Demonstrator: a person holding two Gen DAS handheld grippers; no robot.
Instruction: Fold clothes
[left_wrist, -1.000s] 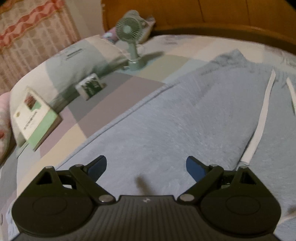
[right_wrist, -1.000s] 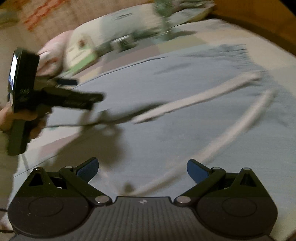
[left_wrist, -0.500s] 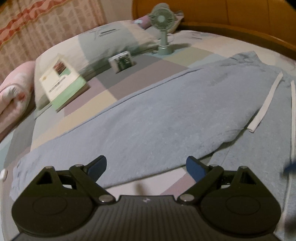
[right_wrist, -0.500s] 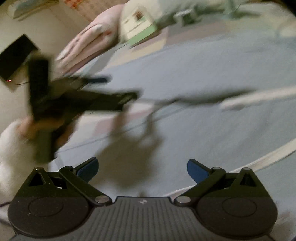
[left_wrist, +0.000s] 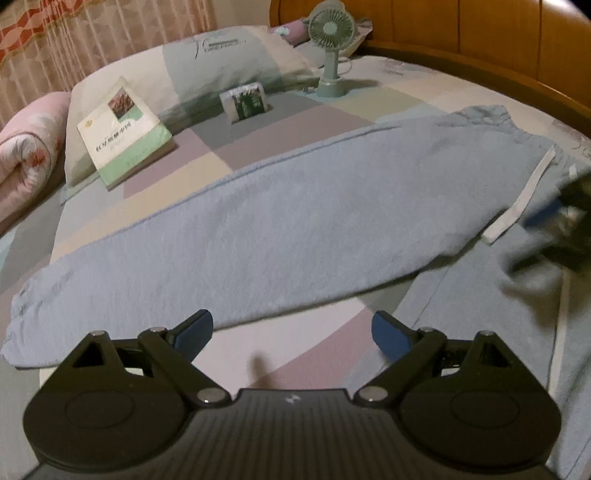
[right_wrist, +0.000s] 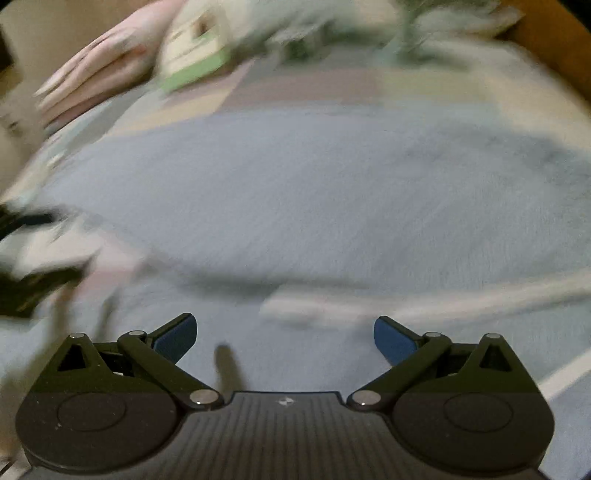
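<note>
Left gripper (left_wrist: 291, 334) is seen low in the left wrist view, jaws spread wide, nothing held between them; patchwork bed sheet (left_wrist: 280, 339) lies beneath the gap.

Light blue sweatpants (left_wrist: 277, 221) are laid flat on the bed, across the middle of the frame. One leg runs from the cuff at lower left to the waistband at upper right. The second leg is seen at lower right, partly cut by the frame edge. A white drawstring (left_wrist: 524, 195) lies on the fabric at right, its free end pointing down.

Right gripper (right_wrist: 284, 334) is shown low in the right wrist view, jaws likewise wide and empty. This view is heavily blurred; the sweatpants (right_wrist: 314, 192) fill its centre, with a pale drawstring (right_wrist: 406, 302) smeared just above the jaws. In the left wrist view a dark blurred shape at the right edge cannot be told apart clearly.

Noted at the top of the left wrist view: a book (left_wrist: 123, 131) leaned on a pillow (left_wrist: 207, 70), a small packet (left_wrist: 247, 100), a green fan (left_wrist: 331, 48), a wooden headboard (left_wrist: 480, 33).
</note>
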